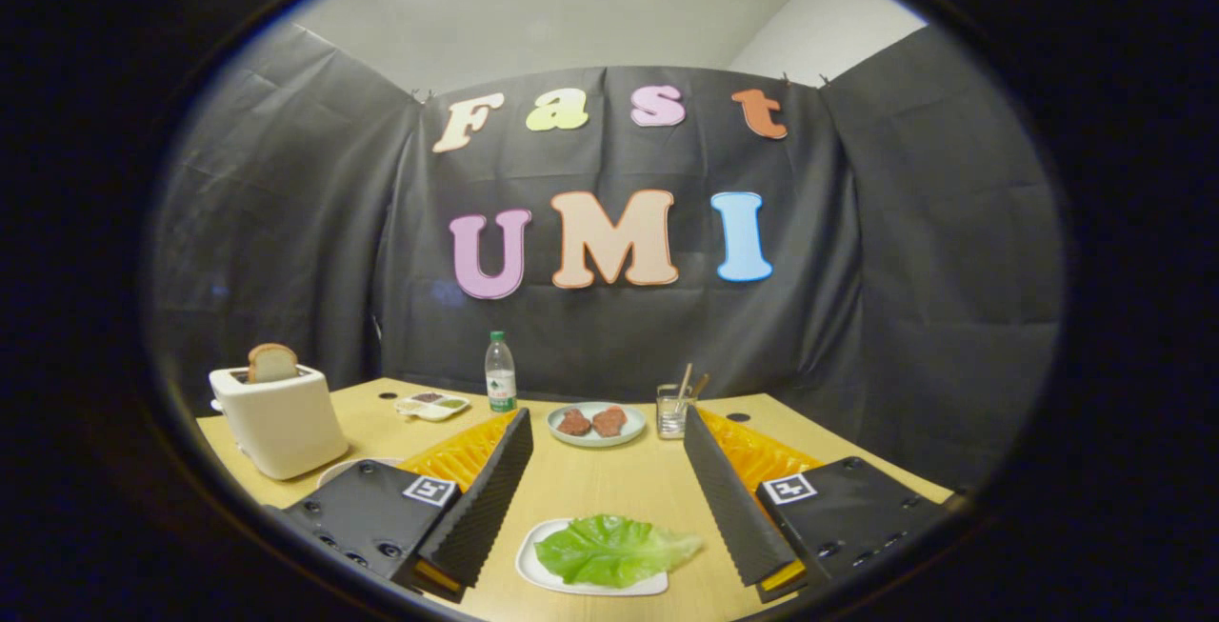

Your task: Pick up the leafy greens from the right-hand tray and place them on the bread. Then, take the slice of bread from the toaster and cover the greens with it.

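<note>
While the gripper (605, 431) hangs above the near edge of the wooden table (590, 489), its two fingers stand wide apart with nothing held between them. One leaf of leafy greens (614, 551) lies on one white tray (586, 584) at the table's near edge, low between the fingers and touching neither. One white toaster (278, 422) stands near the table's left edge, with one slice of bread (271, 363) sticking upright out of its slot. Just beside the toaster, toward the near edge, the rim of one pale plate (354, 467) peeks out past the left finger (what it carries is hidden). Toward the far edge, about the middle, sits one round plate (596, 438) bearing two reddish-brown pieces of meat (591, 422). One clear plastic bottle (500, 374) stands upright left of that plate, and one small divided dish (433, 405) lies left of the bottle. One glass (671, 412) stands right of the round plate, holding what look like two thin sticks, though they are too small to be sure.
</note>
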